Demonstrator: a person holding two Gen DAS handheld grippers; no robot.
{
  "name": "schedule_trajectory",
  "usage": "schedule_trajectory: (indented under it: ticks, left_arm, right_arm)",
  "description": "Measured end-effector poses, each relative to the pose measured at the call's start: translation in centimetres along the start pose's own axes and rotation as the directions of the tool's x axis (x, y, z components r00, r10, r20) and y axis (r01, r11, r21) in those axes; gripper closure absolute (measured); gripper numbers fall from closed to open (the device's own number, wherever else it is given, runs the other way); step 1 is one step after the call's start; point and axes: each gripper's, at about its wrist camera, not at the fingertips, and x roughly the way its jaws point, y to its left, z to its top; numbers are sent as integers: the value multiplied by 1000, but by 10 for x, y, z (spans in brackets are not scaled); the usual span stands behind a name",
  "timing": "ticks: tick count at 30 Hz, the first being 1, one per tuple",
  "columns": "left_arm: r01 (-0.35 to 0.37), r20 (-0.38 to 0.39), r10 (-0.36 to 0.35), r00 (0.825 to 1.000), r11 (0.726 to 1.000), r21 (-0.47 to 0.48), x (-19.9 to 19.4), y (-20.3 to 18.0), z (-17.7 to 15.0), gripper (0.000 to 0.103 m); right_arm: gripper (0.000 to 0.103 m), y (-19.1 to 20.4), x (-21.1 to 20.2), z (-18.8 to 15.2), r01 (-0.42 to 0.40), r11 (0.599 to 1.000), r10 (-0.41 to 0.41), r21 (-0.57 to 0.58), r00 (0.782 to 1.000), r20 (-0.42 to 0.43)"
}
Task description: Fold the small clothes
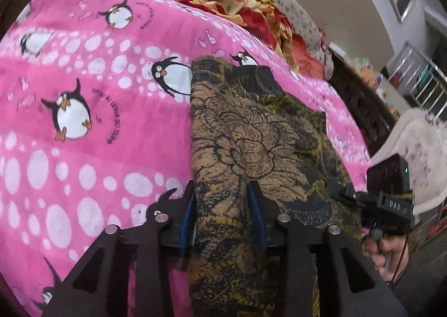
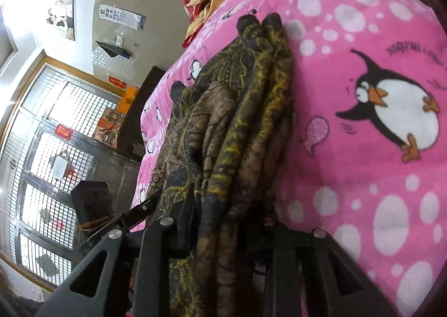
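Both grippers, left gripper (image 1: 222, 213) and right gripper (image 2: 223, 222), are pinching the brown-and-yellow patterned cloth garment (image 1: 251, 132) between their fingers. It is lying bunched lengthwise on the pink penguin-print bedspread (image 1: 83, 79), so folding is looking partly done, with flattening remaining.

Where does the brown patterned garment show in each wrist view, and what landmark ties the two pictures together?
Left wrist: brown garment centre to bottom, running up from between the left gripper fingers.
Right wrist: bunched, centre to bottom, running into the right gripper.
Shared landmark: pink penguin sheet beneath it.
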Motion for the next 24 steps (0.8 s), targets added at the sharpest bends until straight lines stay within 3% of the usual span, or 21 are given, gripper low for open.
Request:
schedule_trajectory:
  ticks: [4, 8, 11, 13, 16, 17, 18, 19, 22, 24]
  left_arm:
    - [25, -15, -25, 1000, 999, -25, -7, 6, -1, 81]
    - [-49, 32, 49, 998, 999, -10, -38, 7, -3, 78]
    - [-126, 99, 121, 988, 991, 44, -64, -6, -11, 78]
    - [-120, 118, 106, 987, 986, 116, -75, -23, -22, 78]
    - [-95, 106, 73, 992, 970, 224, -74, -53, -41, 84]
    - [-99, 93, 79, 993, 967, 236, -67, -58, -47, 84]
    - [-107, 75, 92, 993, 968, 226, -60, -58, -49, 84]
    - [-110, 51, 102, 994, 972, 209, -52, -56, -51, 84]
    - [-105, 54, 97, 994, 976, 192, -42, -53, -58, 83]
    - [-111, 70, 98, 993, 972, 209, -41, -55, -61, 78]
  right_arm:
    - [65, 6, -8, -4, 26, 1000, -26, -7, 1000, -3]
    - [58, 25, -32, -13, 123, 990, -123, -63, 992, 13]
    - [57, 51, -62, -27, 233, 958, -225, -165, 972, 64]
    - [57, 71, -76, -37, 315, 915, -294, -251, 948, 120]
    - [58, 113, -75, -58, 506, 759, -434, -410, 862, 262]
    - [58, 123, -66, -63, 503, 727, -438, -467, 864, 248]
    - [59, 127, -60, -66, 482, 724, -432, -493, 874, 221]
    - [66, 127, -50, -67, 464, 729, -439, -503, 881, 177]
    - [74, 107, -23, -74, 499, 705, -538, -504, 839, 79]
    - [74, 96, -26, -78, 484, 734, -496, -476, 861, 110]
